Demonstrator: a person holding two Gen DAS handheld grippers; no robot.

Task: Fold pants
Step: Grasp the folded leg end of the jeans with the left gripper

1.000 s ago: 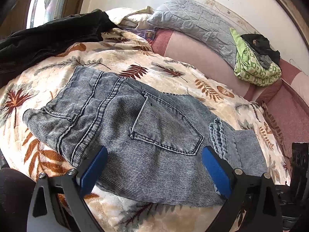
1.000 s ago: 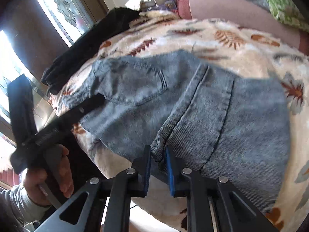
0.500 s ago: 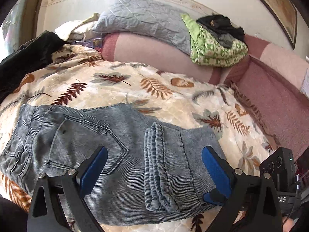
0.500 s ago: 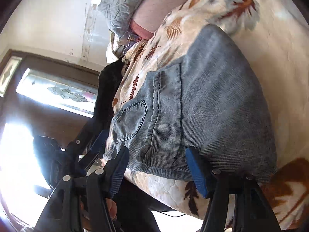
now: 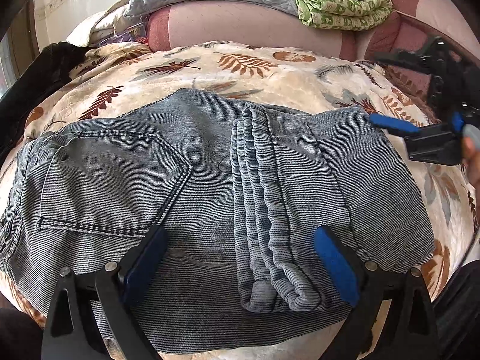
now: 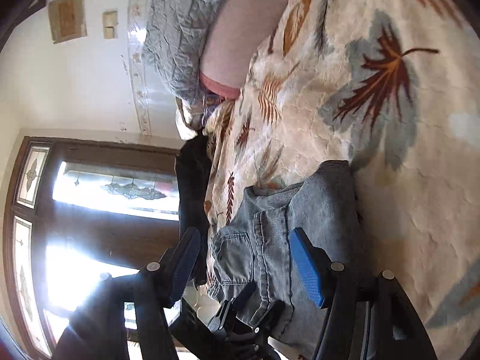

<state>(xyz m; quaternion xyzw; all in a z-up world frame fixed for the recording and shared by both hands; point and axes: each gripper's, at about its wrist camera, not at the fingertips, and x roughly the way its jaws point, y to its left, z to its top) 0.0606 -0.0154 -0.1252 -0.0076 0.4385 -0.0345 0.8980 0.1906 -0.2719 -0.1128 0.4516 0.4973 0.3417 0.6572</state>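
Both claws spread: pants (image 5: pixel 210 186) beneath left claw (image 5: pixel 240 261), beside right claw (image 5: pixel 417 126).

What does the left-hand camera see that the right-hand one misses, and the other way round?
Only the left wrist view shows the green patterned blanket in full and the stacked hems of the trouser legs. Only the right wrist view shows the stained-glass window. Both show the folded grey jeans on the leaf-print bedspread, with both grippers open.
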